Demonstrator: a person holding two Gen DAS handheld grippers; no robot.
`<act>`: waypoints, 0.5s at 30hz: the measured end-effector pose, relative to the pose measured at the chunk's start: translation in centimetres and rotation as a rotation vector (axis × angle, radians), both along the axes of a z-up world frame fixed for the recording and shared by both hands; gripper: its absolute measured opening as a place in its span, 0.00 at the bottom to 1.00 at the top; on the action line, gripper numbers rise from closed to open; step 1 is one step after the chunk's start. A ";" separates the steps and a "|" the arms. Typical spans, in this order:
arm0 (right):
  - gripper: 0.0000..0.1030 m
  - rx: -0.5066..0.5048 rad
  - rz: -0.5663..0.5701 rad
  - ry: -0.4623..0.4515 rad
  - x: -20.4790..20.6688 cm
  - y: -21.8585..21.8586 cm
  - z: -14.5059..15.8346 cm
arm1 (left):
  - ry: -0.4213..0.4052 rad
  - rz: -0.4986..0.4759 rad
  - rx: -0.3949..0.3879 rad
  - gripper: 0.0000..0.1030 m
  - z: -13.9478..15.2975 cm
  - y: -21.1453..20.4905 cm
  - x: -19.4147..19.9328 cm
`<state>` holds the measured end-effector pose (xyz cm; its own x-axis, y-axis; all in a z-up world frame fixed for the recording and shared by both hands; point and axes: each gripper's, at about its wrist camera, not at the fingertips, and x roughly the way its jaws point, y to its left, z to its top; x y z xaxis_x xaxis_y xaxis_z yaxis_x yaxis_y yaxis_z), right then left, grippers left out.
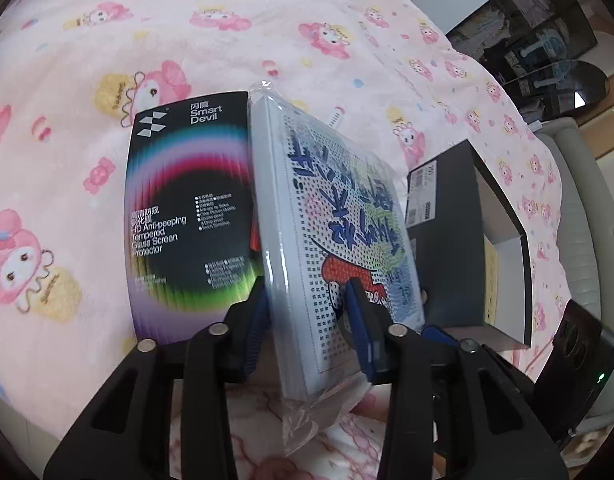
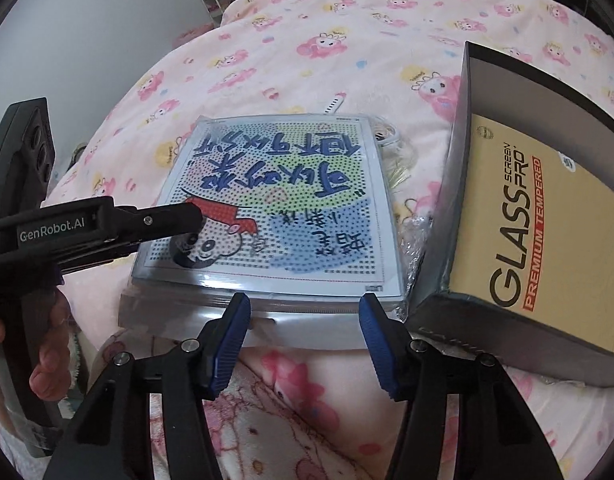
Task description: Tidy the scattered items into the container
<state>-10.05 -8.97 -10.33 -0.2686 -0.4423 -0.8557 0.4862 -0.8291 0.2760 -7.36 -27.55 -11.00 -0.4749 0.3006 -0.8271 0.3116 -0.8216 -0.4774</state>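
The left claw (image 1: 307, 312) is clamped on the plastic-wrapped diamond-painting kit (image 1: 339, 216), tilted above a Smart Devil screen-protector box (image 1: 187, 208). The right claw (image 2: 305, 336) stands apart, empty, just before the kit. Beside lies the open dark container (image 2: 463, 184) on the pink bed blanket (image 2: 307, 40).

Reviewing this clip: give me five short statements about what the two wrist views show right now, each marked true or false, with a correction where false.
1. The left gripper is clamped on the plastic-wrapped bead-art kit. True.
2. The right gripper holds the kit too. False: its jaws stand open just short of the kit's near edge.
3. The dark box already holds a yellow GLASS PRO pack. True.
4. The black Smart Devil screen protector pack is inside the box. False: it lies on the pink blanket, beside the kit.
5. The blanket is plain white. False: it is pink with cartoon figures.
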 end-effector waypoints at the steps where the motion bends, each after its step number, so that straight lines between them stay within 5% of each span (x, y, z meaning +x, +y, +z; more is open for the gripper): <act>1: 0.51 -0.012 -0.002 0.002 0.2 0.1 0.3 | 0.004 0.000 -0.015 0.34 0.4 0.3 0.3; 10: 0.52 -0.094 -0.016 -0.028 2.2 2.2 1.8 | 0.022 -0.046 -0.075 0.29 3.3 3.7 4.1; 15: 0.52 -0.103 -0.014 -0.065 2.9 2.3 1.5 | -0.012 -0.053 -0.037 0.33 3.0 3.2 5.7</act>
<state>-7.15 -6.65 -8.86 -0.2214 -0.5255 -0.8215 0.4529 -0.8014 0.3906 -1.69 -24.34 -8.05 -0.4489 0.2940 -0.8438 0.2731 -0.8540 -0.4429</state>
